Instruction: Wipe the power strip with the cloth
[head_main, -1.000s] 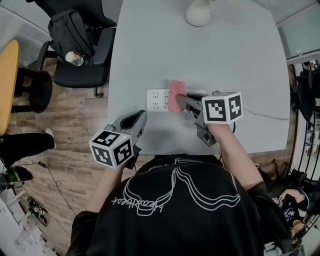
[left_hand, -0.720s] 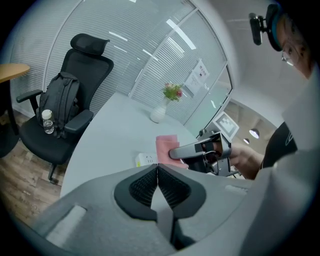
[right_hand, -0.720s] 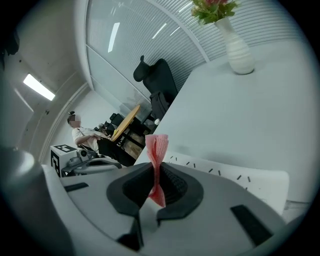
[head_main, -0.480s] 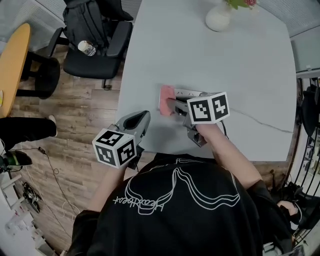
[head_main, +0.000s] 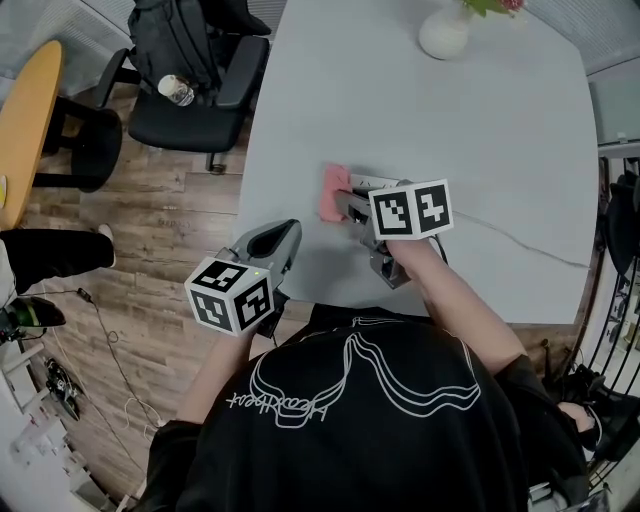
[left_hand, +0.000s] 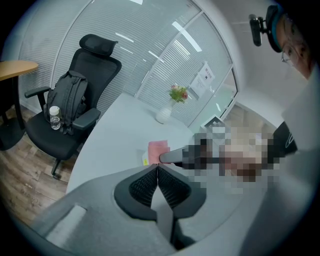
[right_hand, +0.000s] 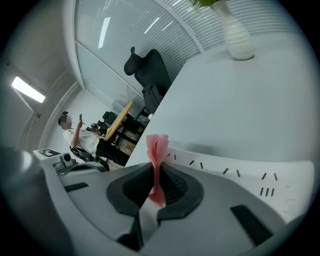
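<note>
Overhead, pale table (head_main: 480, 130), wood floor (head_main: 170, 230), right tongs (right_hand: 155, 184) clamping cloth (right_hand: 157, 147), left tongs (left_hand: 157, 172) together.

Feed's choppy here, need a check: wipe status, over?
Right gripper shut on pink cloth, at power strip end. Left gripper shut, empty, held clear. Nothing in the way.

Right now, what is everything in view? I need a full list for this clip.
table: one, pale grey, centre
power strip: one, white, on the table beneath the right gripper
cloth: one, pink, near the strip's left end
vase: one, white, with flowers, at the table's far end
office chair: one, black, left of the table
backpack: one, black, on the chair
bottle: one, clear, on the chair against the backpack
round table: one, yellow wood, far left
left gripper: grey, shut, empty, by the table's near-left corner
right gripper: grey, shut on the cloth
</note>
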